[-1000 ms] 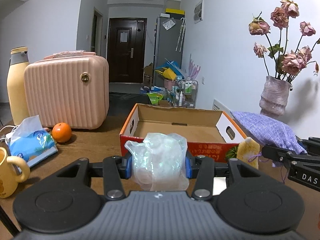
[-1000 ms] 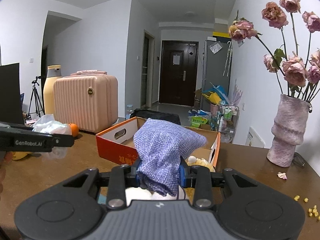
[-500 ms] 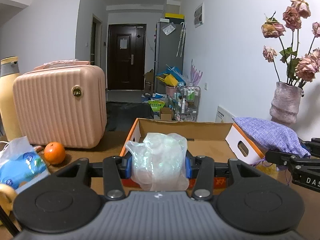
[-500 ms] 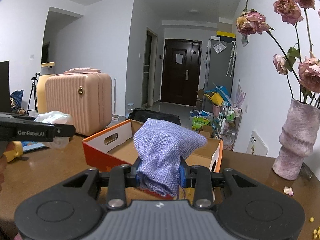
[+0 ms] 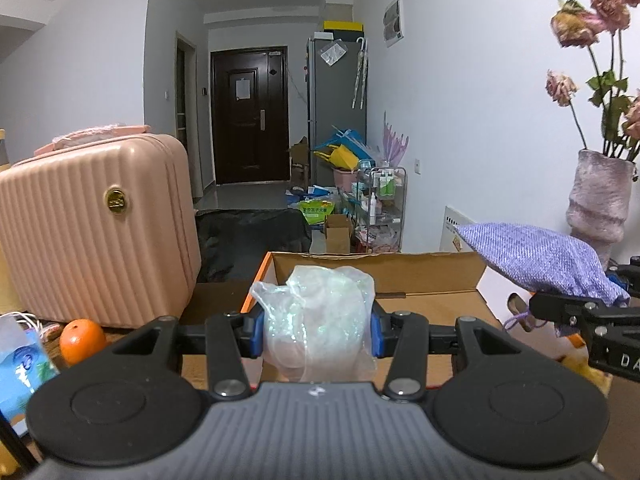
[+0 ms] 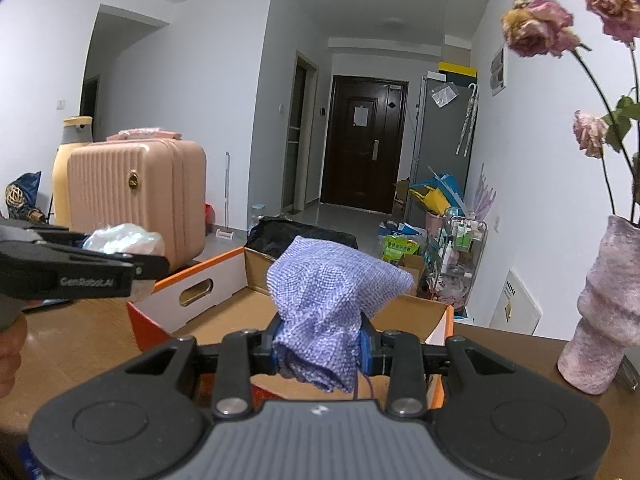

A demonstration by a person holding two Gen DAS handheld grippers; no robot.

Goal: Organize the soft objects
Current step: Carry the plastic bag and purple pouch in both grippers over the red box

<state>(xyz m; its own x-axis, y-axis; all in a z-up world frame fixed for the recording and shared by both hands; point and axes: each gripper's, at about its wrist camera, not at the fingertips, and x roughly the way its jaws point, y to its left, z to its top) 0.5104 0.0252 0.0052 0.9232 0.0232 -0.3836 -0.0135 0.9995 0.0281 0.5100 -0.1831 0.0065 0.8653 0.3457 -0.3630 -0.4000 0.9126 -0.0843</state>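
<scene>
My left gripper is shut on a crumpled clear plastic bag and holds it above the near edge of an open orange cardboard box. My right gripper is shut on a purple knitted pouch and holds it over the same box. The pouch also shows at the right of the left wrist view. The plastic bag shows at the left of the right wrist view. A yellow soft toy lies partly hidden beneath the right gripper.
A pink ribbed suitcase stands left of the box, with an orange and a blue tissue pack in front. A purple vase of dried roses stands at the right. A cluttered hallway lies beyond the table.
Both grippers have risen and moved forward toward the box, each still holding its object. The box now sits lower and closer in both views.
</scene>
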